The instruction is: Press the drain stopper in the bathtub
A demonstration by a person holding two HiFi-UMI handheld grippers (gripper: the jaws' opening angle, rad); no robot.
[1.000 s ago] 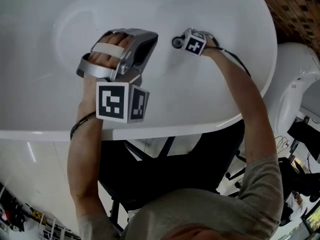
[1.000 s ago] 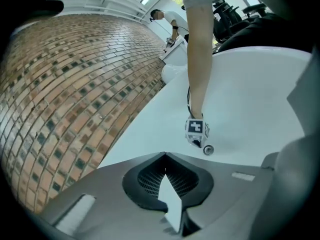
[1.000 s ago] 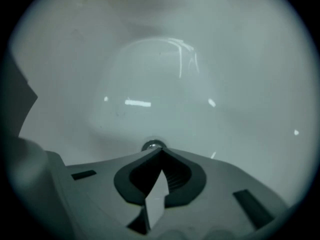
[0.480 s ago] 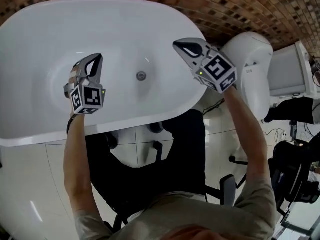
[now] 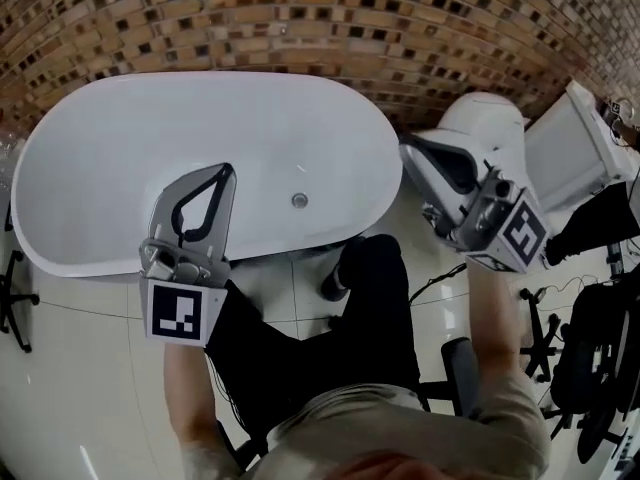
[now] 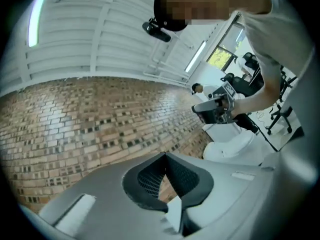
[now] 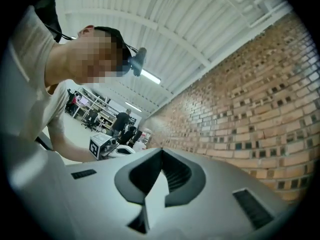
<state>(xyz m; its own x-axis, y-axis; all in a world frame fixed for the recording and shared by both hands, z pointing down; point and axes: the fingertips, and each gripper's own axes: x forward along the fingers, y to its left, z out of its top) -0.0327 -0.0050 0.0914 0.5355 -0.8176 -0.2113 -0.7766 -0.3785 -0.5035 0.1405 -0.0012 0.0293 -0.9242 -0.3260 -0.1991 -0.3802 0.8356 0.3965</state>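
small round metal drain stopper [image 5: 299,200] is sitting in the floor of the white oval bathtub [image 5: 100,168], nothing touching it | grey left gripper [image 5: 222,174] is hovering above the tub's near side, jaws pressed together, empty | grey right gripper [image 5: 409,147] is hanging by the white toilet [image 5: 480,118], jaws together too, empty | brown brick wall [image 5: 300,18] is running behind

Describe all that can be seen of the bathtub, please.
The bathtub is a white, glossy, oval, freestanding tub, seen from above. No water shows in it. A small round metal drain stopper sits in its bottom, toward the near right side. The tub stands on a pale tiled floor, close to a brick wall. The left gripper overlaps its near rim in the head view, but no contact shows.
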